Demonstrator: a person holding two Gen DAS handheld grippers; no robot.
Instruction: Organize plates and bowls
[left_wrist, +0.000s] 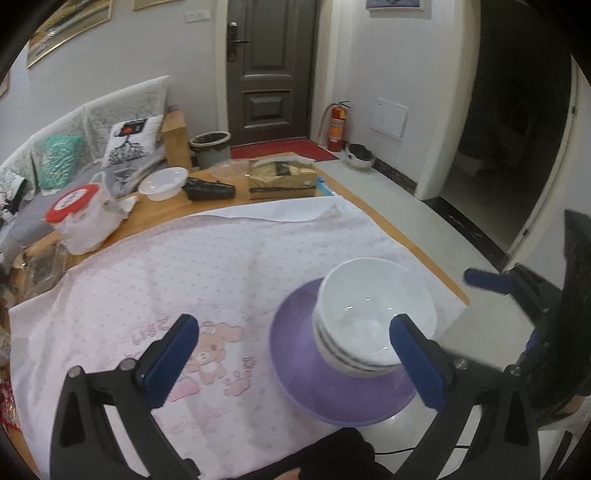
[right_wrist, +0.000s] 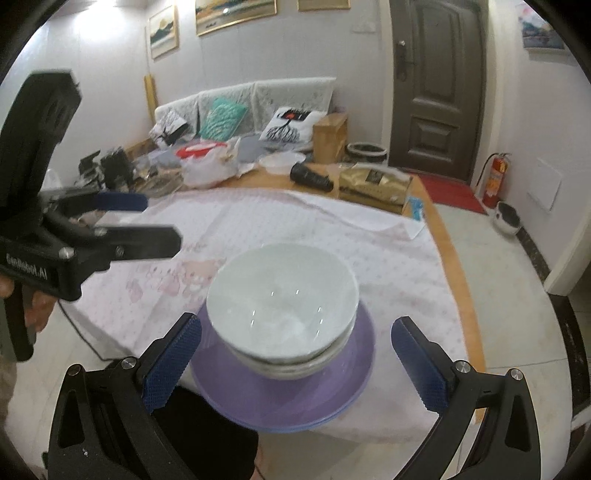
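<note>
Now stacked white bowls (right_wrist: 282, 306) sit on purple plate (right_wrist: 280, 398), both jaws wide.

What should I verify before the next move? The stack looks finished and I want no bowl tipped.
1. Left gripper empty, jaws wide: ok.
2. Right gripper empty, jaws wide: ok.
3. White bowls nested on the purple plate: ok.
4. Purple plate fully on the pink cloth: not ok, its near rim overhangs the table edge.
5. Number of nested bowls: cannot tell.
</note>
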